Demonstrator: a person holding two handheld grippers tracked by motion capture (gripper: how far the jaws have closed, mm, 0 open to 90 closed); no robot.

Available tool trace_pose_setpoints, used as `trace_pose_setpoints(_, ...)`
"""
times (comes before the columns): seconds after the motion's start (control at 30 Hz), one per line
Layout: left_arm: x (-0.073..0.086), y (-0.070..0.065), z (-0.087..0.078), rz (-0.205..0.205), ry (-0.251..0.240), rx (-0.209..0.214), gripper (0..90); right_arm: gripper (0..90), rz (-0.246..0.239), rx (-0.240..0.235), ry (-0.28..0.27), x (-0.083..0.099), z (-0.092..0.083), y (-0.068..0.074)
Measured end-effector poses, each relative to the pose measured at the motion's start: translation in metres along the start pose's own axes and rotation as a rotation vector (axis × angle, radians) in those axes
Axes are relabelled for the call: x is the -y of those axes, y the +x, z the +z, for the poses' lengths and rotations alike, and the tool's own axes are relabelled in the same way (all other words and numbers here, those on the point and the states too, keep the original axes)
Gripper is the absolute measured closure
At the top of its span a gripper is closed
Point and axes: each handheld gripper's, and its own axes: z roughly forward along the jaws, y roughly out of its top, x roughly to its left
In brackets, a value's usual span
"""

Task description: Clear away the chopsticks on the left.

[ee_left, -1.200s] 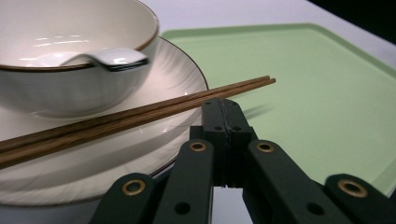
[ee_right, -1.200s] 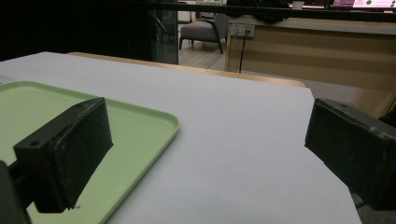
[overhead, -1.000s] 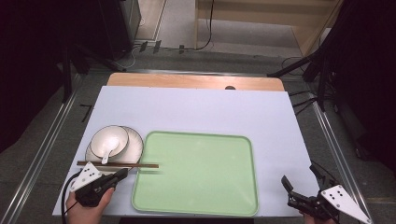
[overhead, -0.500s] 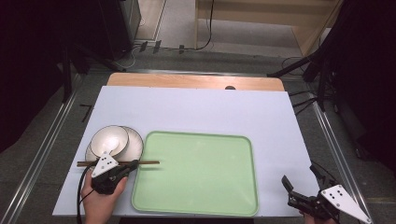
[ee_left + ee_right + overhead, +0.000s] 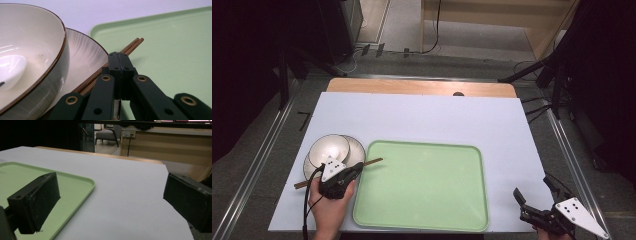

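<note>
- Since the earlier frames our left gripper has travelled from the table's near-left corner up to the chopsticks, which lie where they did; the right gripper has kept its place.
- High view: the chopsticks lie across the near rim of the plate, their tips reaching over the left edge of the tray. The bowl sits on the plate near the table's left edge. Our left gripper is at the sticks just beside the tray's left rim. The right gripper hangs off the near-right corner, jaws spread wide and empty, well apart from the tray; we judge it is simply waiting.
- Left gripper view: the jaws are pressed together, with the chopsticks running beneath or just behind them; we cannot tell whether the sticks are pinched. The plate's rim props the sticks up, which probably makes that raised stretch the easiest place to grasp. A spoon rests in the bowl.
- Right gripper view: the jaws stand wide, holding nothing, over bare table beside the tray's right corner.
</note>
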Motion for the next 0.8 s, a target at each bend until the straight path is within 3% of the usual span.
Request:
trace_pose_setpoints(0.17,0.001,0.0,-0.005,0.02,-0.011,-0.007,85.9,0.8,0.004,0.001,0.002,0.0,0.0,0.0)
trace_pose_setpoints(0.37,0.004,0.007,-0.035,0.044,-0.023,0.058,84.1,0.8,0.003,0.002,0.001,0.0,0.0,-0.001)
trace_pose_setpoints(0.4,0.007,0.015,-0.044,0.035,-0.016,0.088,84.2,0.8,0.004,0.001,-0.001,0.0,-0.001,-0.001)
trace_pose_setpoints(0.6,0.015,0.037,-0.063,0.03,0.004,0.112,85.6,0.8,0.004,0.001,0.0,0.0,0.0,-0.001)
trace_pose_setpoints(0.67,0.02,0.048,-0.068,0.047,0.016,0.125,84.6,0.8,0.002,0.0,-0.001,0.0,-0.001,0.0)
trace_pose_setpoints(0.8,0.021,0.06,-0.075,0.069,0.007,0.108,80.6,0.8,0.004,0.001,-0.001,0.0,0.0,-0.001)
